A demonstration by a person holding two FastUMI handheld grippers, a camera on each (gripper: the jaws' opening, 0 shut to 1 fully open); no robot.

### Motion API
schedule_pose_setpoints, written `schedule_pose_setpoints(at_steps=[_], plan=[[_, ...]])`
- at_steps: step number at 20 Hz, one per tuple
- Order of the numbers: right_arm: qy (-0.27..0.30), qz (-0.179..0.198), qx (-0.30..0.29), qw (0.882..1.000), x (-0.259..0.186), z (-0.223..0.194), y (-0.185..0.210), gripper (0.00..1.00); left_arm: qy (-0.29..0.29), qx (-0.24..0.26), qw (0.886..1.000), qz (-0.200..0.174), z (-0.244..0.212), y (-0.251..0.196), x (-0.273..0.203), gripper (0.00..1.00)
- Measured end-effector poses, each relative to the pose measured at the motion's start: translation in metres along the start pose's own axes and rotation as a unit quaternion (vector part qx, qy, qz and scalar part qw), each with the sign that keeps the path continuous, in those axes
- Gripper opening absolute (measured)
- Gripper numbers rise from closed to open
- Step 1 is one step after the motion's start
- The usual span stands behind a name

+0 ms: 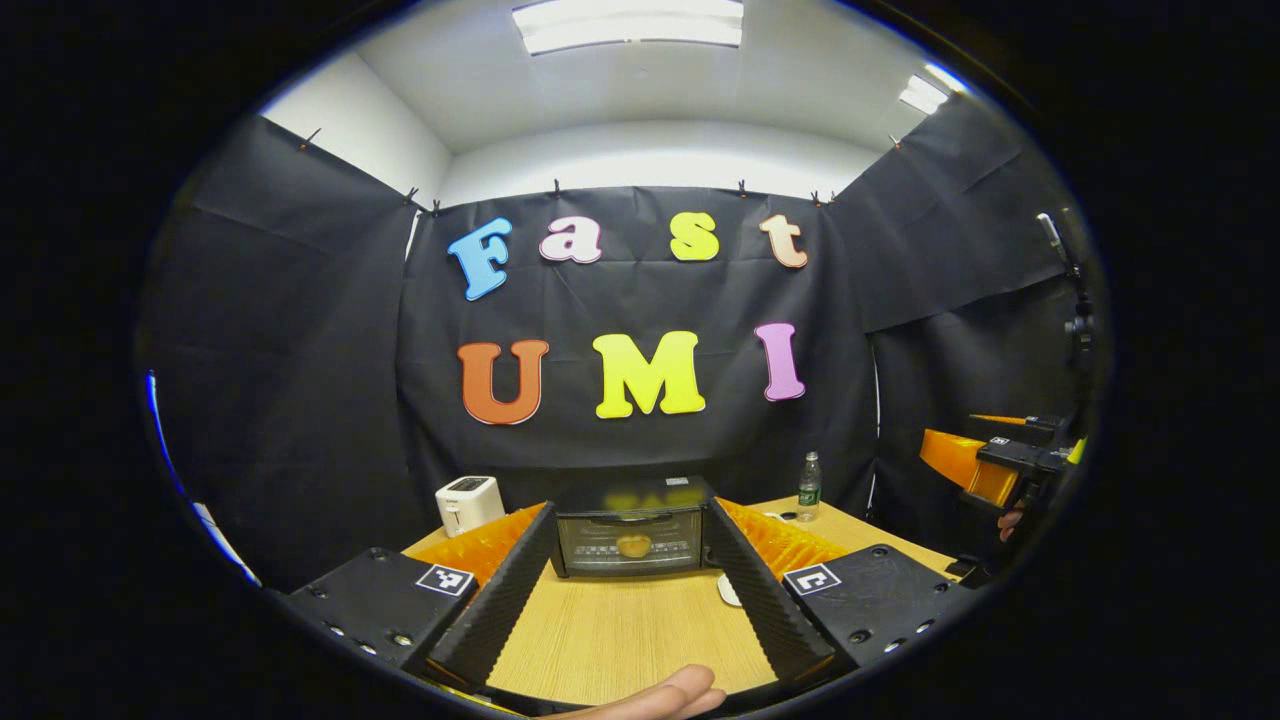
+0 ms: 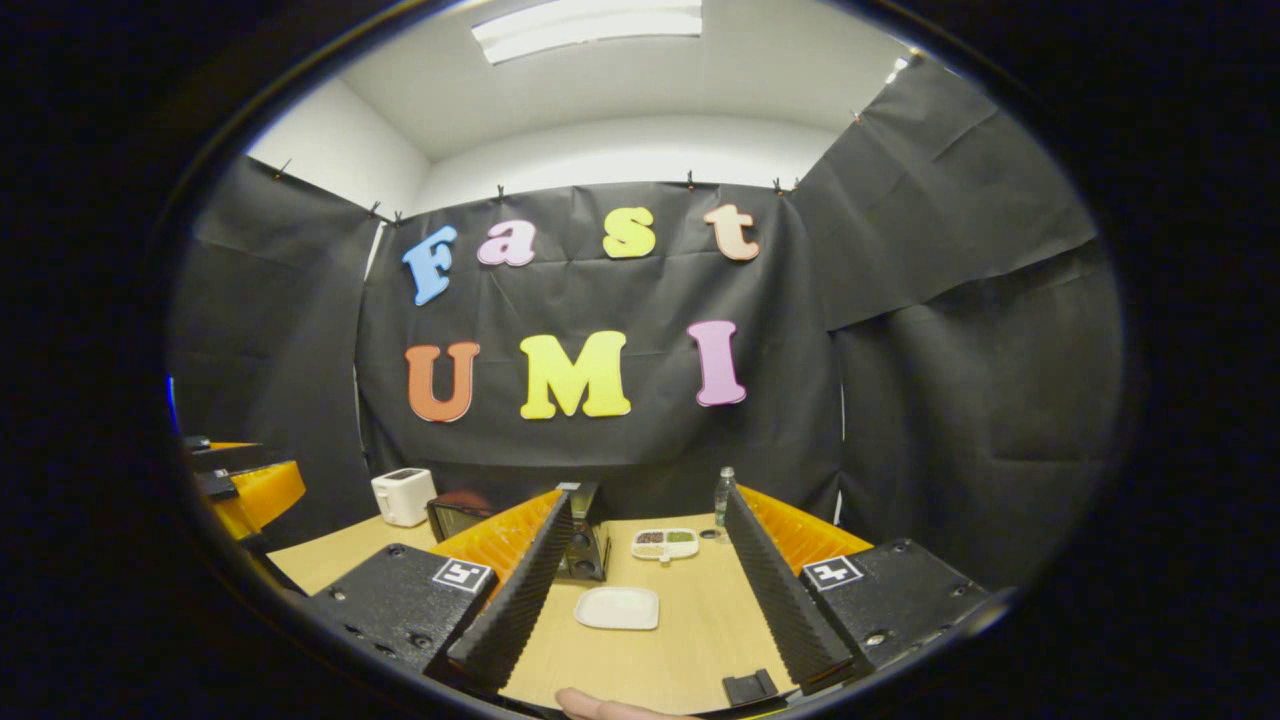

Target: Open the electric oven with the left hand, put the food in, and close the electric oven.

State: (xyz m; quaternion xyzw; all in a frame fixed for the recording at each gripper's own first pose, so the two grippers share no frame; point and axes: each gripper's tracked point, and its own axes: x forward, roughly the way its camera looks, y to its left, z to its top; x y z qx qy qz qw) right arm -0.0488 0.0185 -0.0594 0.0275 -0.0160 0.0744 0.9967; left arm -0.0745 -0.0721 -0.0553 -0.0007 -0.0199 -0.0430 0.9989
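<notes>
Both tongs are spread wide. The left tongs (image 1: 632,600) face the closed oven (image 1: 630,538) at 12 o'clock, food (image 1: 634,545) inside.

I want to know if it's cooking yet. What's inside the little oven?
Through the glass door of the oven, which looks shut, a round yellowish piece of food sits in the middle. The oven's frame and both grippers' fingers hide the rest.

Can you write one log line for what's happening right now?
oven: door shut, food inside | plate: bare | left gripper: jaws open, holding nothing | right gripper: jaws open, holding nothing
</notes>
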Motion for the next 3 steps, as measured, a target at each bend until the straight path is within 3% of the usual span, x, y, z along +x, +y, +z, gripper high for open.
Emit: schedule_pose_setpoints(at_steps=[3], plan=[[-0.01,-0.001,-0.008,1.0,-0.0051,0.0034,0.0017,0.94,0.006,-0.003,1.0,0.009,-0.004,0.0073,-0.0002,0.97]])
